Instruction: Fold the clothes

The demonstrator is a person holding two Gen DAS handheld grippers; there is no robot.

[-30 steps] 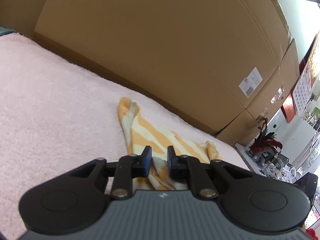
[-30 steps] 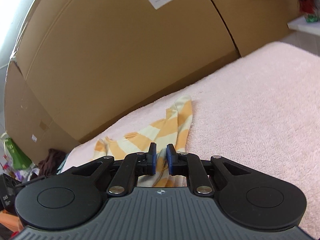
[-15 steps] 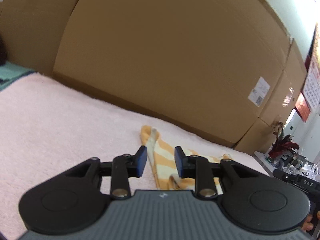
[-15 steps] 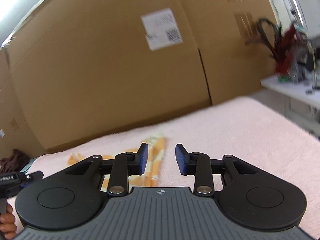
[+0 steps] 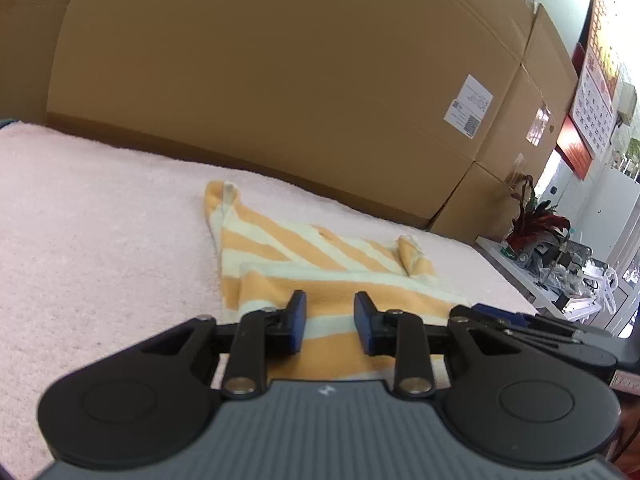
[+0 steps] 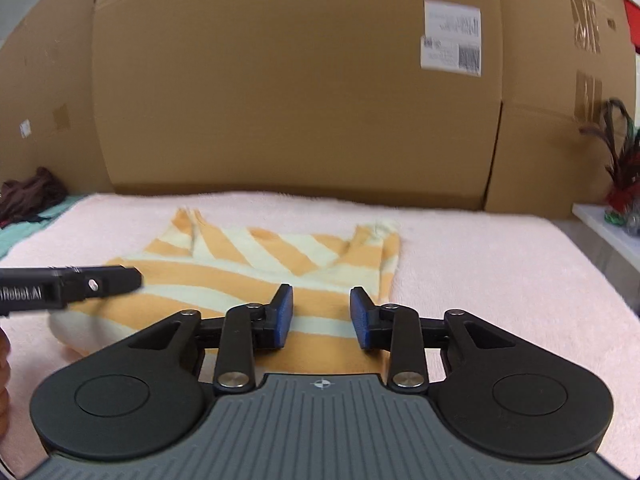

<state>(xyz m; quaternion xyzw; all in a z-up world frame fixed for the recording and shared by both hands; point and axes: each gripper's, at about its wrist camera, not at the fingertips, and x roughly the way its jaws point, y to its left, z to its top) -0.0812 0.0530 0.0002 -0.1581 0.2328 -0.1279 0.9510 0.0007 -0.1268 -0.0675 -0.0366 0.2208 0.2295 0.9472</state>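
Only one piece of lettering reads properly: white letters on the black body of the left claw (image 6: 68, 286), poking in from the left edge of the right wrist view, ahead and left of the right claw (image 6: 320, 316); it looks like "aiRobot.AI", with the first letters cut off. High on the big brown cardboard box (image 6: 280, 80), up and right of the right claw, sits a white shipping label (image 6: 451, 38) with a barcode, its print too blurred to read. Far right of the left claw (image 5: 330, 322), a red-and-white wall calendar (image 5: 596, 92) shows a number grid, digits too small to make out.
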